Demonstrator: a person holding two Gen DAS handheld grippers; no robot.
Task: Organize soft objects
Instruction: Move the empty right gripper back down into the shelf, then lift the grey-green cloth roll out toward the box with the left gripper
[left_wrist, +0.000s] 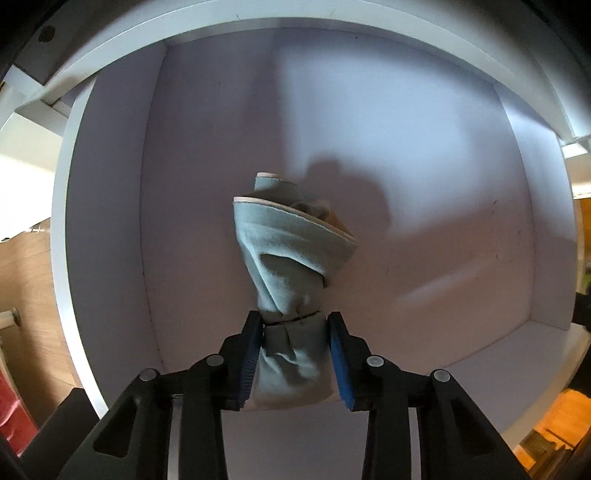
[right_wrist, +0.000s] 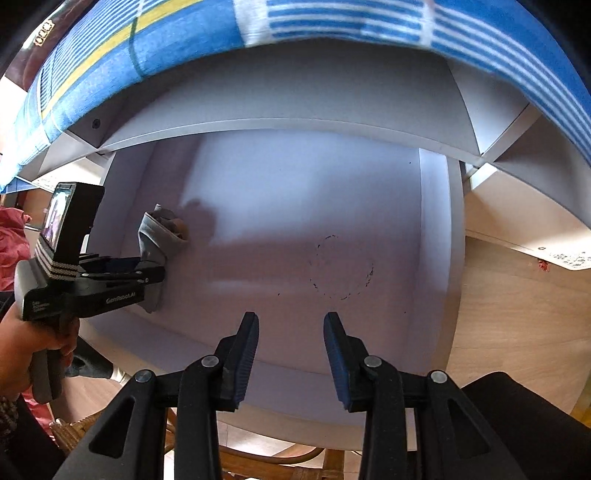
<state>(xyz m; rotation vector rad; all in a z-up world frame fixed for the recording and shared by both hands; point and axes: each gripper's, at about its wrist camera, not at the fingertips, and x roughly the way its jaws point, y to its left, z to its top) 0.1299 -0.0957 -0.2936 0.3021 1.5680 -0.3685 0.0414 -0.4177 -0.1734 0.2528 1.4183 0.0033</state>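
Observation:
A pale teal cloth bundle (left_wrist: 288, 251) with a white-trimmed rim hangs inside a white drawer (left_wrist: 107, 221). My left gripper (left_wrist: 293, 321) is shut on its lower part, and both blue pads press the fabric. From the right wrist view, the same cloth bundle (right_wrist: 159, 236) is near the drawer's left wall, with the left gripper (right_wrist: 157, 271) held by a hand (right_wrist: 22, 343). My right gripper (right_wrist: 290, 321) stands open over the drawer floor (right_wrist: 295, 221) with nothing between its fingers.
A blue striped bed cover (right_wrist: 332, 22) overhangs the drawer's far side. A faint dark ring mark (right_wrist: 341, 267) shows on the drawer floor. Wooden flooring (right_wrist: 517, 314) lies to the right, and something red (right_wrist: 11, 240) sits at the far left.

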